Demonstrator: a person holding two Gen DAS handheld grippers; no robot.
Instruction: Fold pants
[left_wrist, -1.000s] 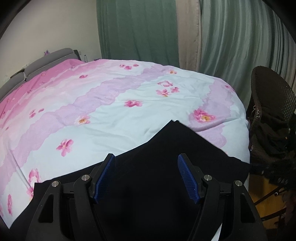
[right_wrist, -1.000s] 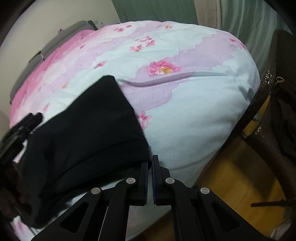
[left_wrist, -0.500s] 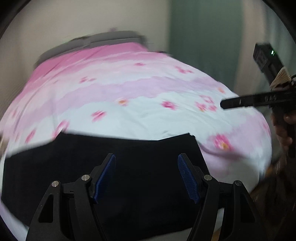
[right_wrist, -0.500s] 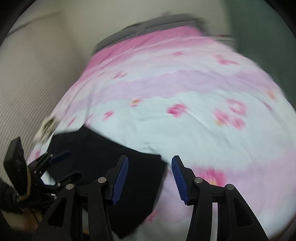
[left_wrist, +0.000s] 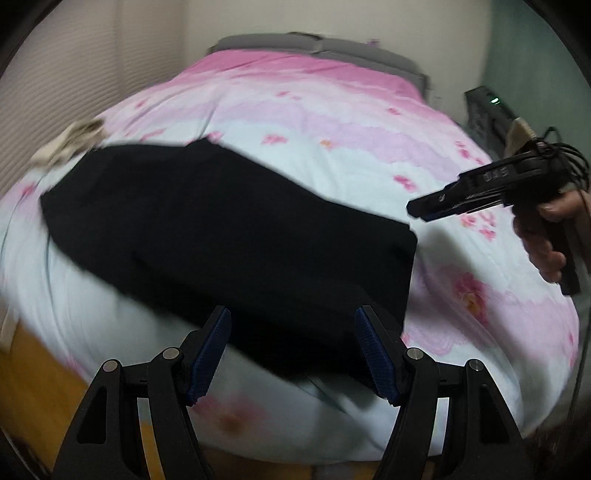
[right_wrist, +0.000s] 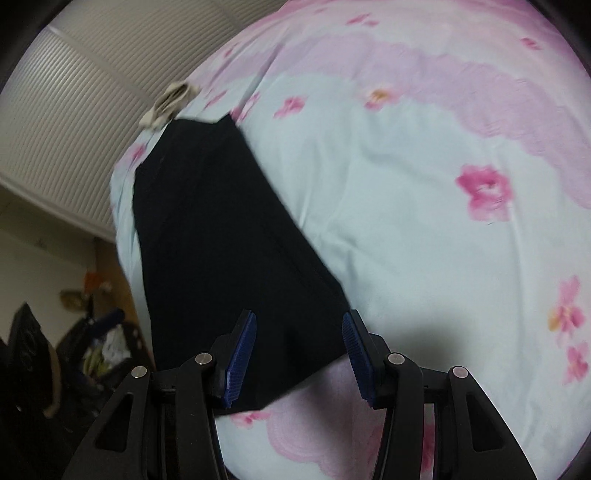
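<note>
The black pants lie flat on the pink flowered quilt as a long folded strip running from far left to near right. My left gripper hovers open over the strip's near edge, its blue pads apart and pressing on nothing. In the right wrist view the pants stretch away up the left side of the quilt. My right gripper stands open over their near corner, with cloth below the gap and no grip. The left wrist view also shows the right gripper side-on, held in a hand, off the pants' right end.
A small beige cloth lies at the pants' far end by the ribbed wall. The grey headboard closes the bed's far side. Wooden floor shows below the bed's near edge, with dark clutter on the left.
The right jaws went from shut at the pants' edge to open. Both grippers swung sideways and rolled, so the pants now appear as a long flat strip and the right gripper is in the left view.
</note>
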